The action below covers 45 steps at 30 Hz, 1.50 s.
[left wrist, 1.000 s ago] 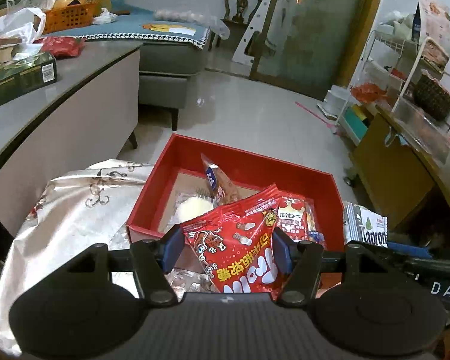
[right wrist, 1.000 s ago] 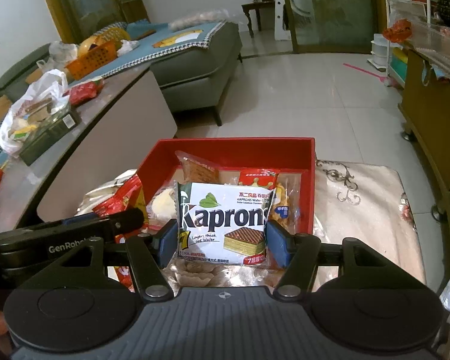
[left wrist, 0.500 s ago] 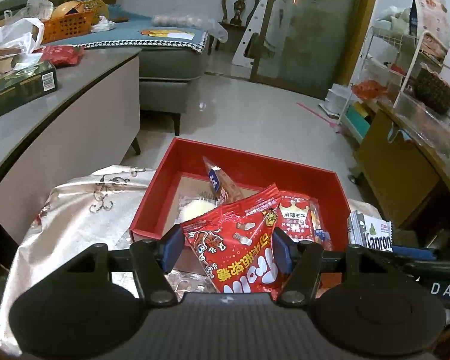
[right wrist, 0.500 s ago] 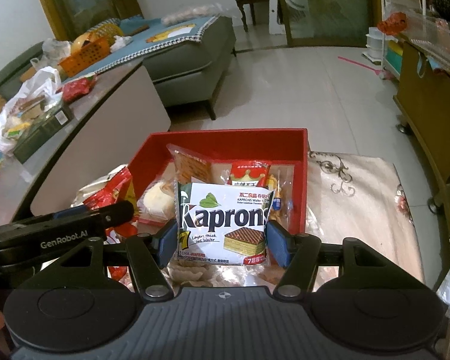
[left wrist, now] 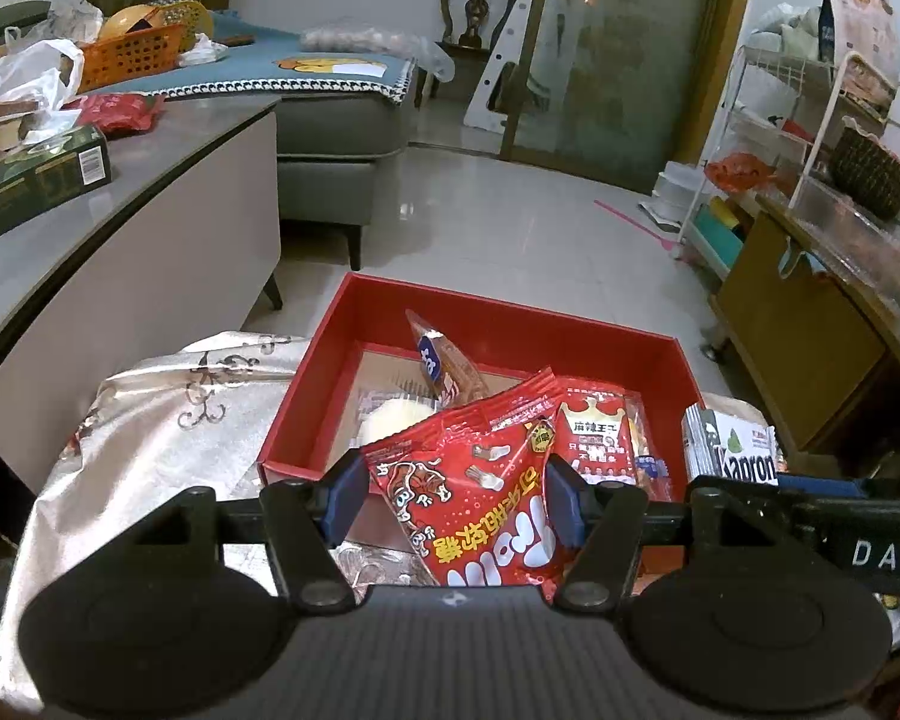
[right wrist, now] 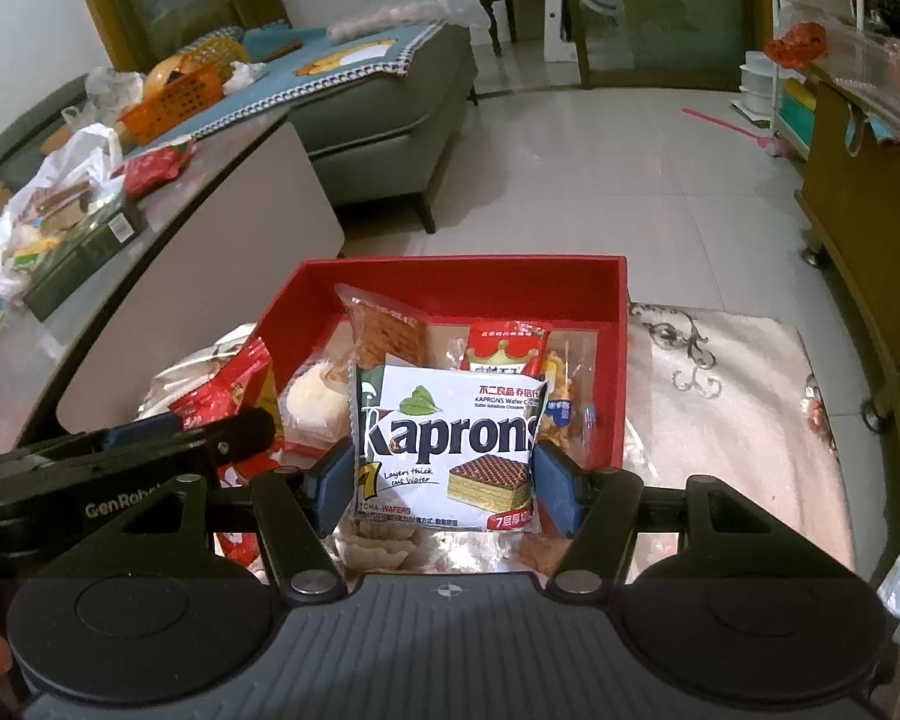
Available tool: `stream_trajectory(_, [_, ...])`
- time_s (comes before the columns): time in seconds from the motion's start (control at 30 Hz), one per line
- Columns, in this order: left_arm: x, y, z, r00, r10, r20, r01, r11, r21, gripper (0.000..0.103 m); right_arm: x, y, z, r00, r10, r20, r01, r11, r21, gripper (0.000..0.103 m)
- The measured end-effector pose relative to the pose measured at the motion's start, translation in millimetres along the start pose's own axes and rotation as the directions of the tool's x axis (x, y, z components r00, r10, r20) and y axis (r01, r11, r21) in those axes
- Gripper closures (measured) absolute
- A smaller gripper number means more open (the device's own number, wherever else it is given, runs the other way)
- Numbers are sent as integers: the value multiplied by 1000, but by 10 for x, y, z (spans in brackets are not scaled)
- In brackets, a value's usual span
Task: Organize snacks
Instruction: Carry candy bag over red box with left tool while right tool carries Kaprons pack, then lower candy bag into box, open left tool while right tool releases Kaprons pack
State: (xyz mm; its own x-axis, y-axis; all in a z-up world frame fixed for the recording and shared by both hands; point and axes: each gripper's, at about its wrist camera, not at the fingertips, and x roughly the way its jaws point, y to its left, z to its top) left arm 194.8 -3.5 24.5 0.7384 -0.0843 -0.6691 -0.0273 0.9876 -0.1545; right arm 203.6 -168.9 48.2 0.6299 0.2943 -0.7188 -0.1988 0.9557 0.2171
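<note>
Left wrist: left gripper (left wrist: 456, 495) clamps red snack bag (left wrist: 480, 504); right gripper (right wrist: 444, 483) clamps wafer pack (right wrist: 447, 450).

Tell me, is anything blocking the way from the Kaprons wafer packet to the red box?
Nothing visible blocks it. The right claw holds the Kaprons wafer packet just before the red box, whose top is open. Snacks already lie inside, such as the crown-print packet, so it would land on them.
</note>
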Motion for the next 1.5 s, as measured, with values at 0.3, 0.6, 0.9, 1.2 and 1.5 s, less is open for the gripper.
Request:
stream_trajectory(0.3, [81, -12, 0, 1000, 0, -12, 0, 1000, -2, 48, 21, -23, -7, 1000, -3, -9, 3, 1000, 6, 33])
stream_trajectory(0.6, [186, 66, 108, 1000, 13, -4, -13, 1000, -27, 48, 118, -35, 63, 1000, -7, -14, 7, 1000, 3, 33])
stream_trajectory(0.9, [343, 74, 213, 1000, 9, -6, -9, 999, -42, 48, 237, -93, 147, 1000, -15, -18, 15, 1000, 11, 33])
stream_trajectory(1.2, [564, 69, 303, 1000, 19, -19, -20, 998, -55, 48, 439, -153, 245, 999, -23, -28, 23, 1000, 21, 33])
stream_trajectory(1.5, [782, 21, 358, 999, 23, -23, -24, 999, -48, 46, 687, -209, 331, 998, -39, -54, 40, 999, 19, 32])
